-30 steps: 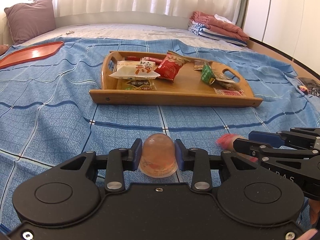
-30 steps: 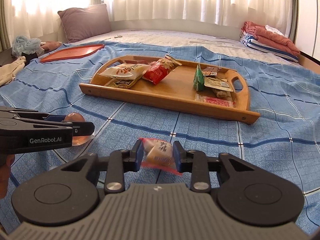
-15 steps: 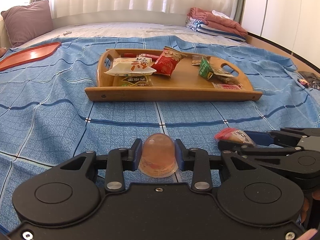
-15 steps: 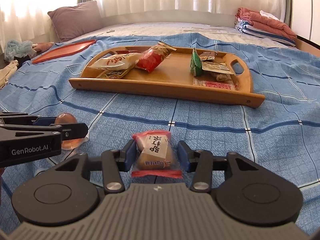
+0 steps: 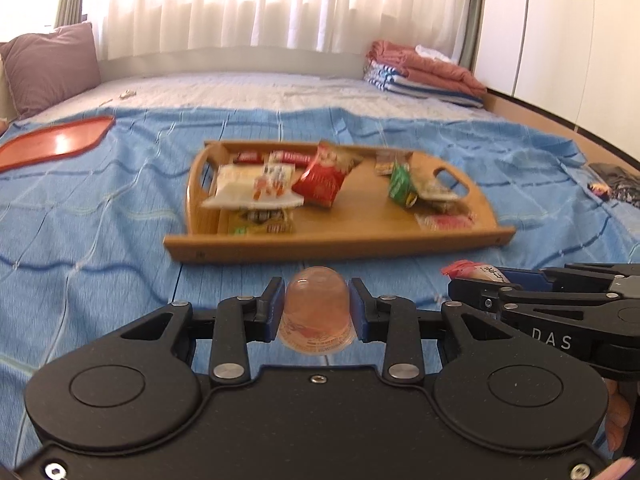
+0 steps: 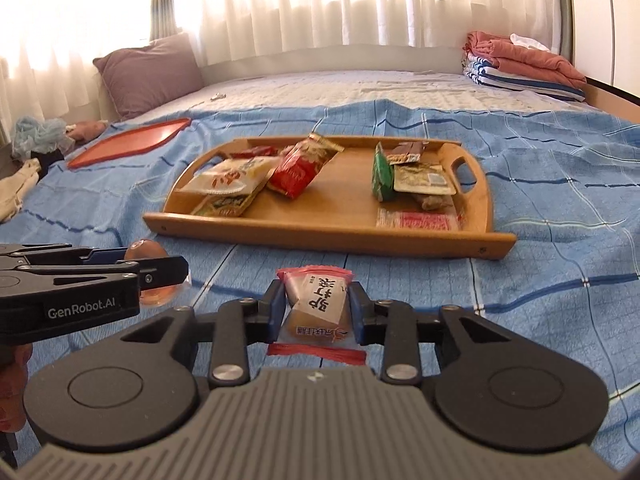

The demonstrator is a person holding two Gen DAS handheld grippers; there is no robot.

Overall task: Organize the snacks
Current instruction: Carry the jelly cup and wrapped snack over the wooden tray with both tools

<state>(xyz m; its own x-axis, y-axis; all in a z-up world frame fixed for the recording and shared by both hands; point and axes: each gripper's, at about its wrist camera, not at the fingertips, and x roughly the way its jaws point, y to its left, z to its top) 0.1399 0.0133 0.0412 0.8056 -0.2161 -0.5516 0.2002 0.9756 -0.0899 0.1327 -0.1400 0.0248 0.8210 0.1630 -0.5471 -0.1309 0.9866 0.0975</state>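
My left gripper (image 5: 317, 304) is shut on an orange jelly cup (image 5: 316, 310), held above the blue bedspread. My right gripper (image 6: 318, 306) is shut on a small clear snack packet with red ends (image 6: 318, 308). The wooden tray (image 5: 340, 244) lies ahead in both views, also in the right wrist view (image 6: 328, 236). It holds several snack packs: a white one (image 5: 252, 188), a red one (image 5: 326, 178) and a green one (image 5: 402, 184). The right gripper shows at the right of the left wrist view (image 5: 464, 286); the left gripper shows at the left of the right wrist view (image 6: 176, 270).
A red tray (image 6: 128, 148) lies on the bed at the far left. A mauve pillow (image 6: 152, 72) sits at the back left, folded blankets (image 6: 524, 68) at the back right. Clothes (image 6: 36, 136) lie at the left edge. Dark items (image 5: 616, 184) lie at the bed's right side.
Both grippers have risen and moved toward the tray, each keeping its snack. The right gripper's packet now sits upright between the fingers.
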